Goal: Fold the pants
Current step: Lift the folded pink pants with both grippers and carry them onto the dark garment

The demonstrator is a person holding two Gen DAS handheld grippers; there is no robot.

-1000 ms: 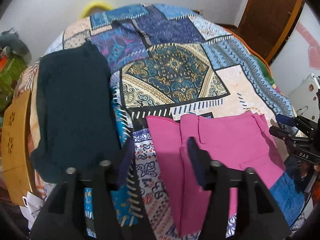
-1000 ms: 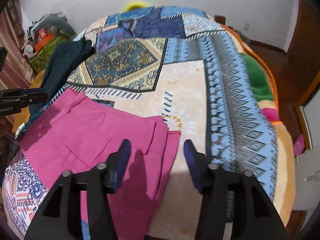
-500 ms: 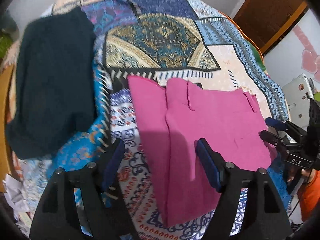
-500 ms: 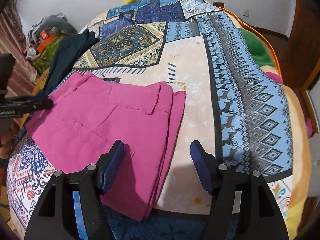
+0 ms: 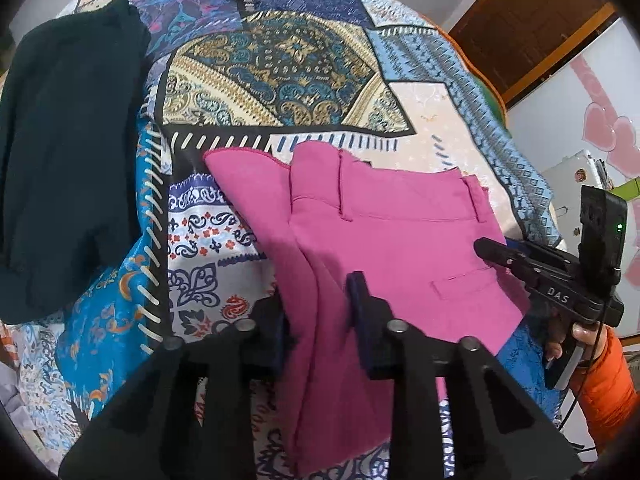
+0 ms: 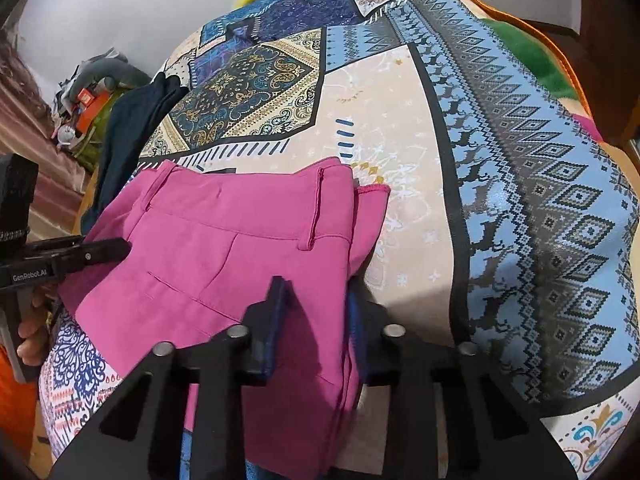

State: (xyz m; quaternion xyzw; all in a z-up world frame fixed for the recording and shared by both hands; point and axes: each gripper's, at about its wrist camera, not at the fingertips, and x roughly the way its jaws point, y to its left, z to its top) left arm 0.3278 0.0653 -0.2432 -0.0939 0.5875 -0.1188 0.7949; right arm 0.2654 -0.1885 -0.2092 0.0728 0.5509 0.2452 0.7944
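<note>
The patterned bedspread (image 6: pixel 420 168) spreads out ahead of both my tongs, and the pink pants (image 5: pixel 400 240) lie on it, already doubled, waistband at the far edge. They look light, soft and limp, so I judge they will sag unless I take both side edges together. My left gripper (image 5: pixel 320 320) is closing with the pants' left folded edge between its jaws. My right gripper (image 6: pixel 316 320) is closing over the right edge, fabric bunched between its blue pads (image 6: pixel 276 312).
</note>
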